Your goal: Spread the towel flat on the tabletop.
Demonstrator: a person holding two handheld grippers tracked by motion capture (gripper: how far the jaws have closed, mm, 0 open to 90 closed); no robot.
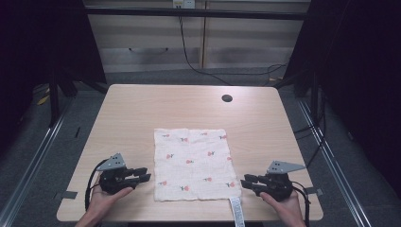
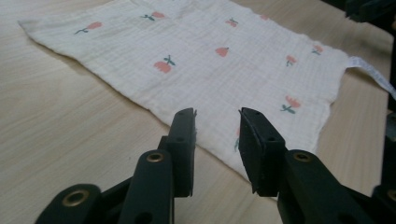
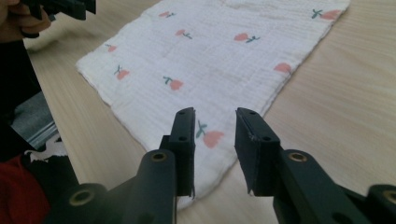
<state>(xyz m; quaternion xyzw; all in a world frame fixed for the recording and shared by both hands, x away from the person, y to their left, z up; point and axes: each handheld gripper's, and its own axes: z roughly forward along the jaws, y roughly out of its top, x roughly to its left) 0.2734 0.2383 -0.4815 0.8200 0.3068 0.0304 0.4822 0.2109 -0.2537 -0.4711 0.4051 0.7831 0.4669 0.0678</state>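
Cloth flat on the table, flanked by both grippers.
The left gripper (image 1: pixel 144 174) and right gripper (image 1: pixel 248 181) are held narrowly parted and empty at the cloth's (image 1: pixel 193 161) near corners; a thin edge may be missed or bunched.

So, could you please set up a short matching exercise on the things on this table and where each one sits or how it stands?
Things:
1. floral muslin cloth
2. white care label
3. round cable hole
4. left hand-held gripper

Places or states:
A. near the table's far edge, right of the middle
B. beside the cloth's left edge, jaws apart, nothing between them
C. spread flat in the middle of the table
D. sticking out from the cloth's near right corner, over the table's near edge

Pairs: 1-C, 2-D, 3-A, 4-B
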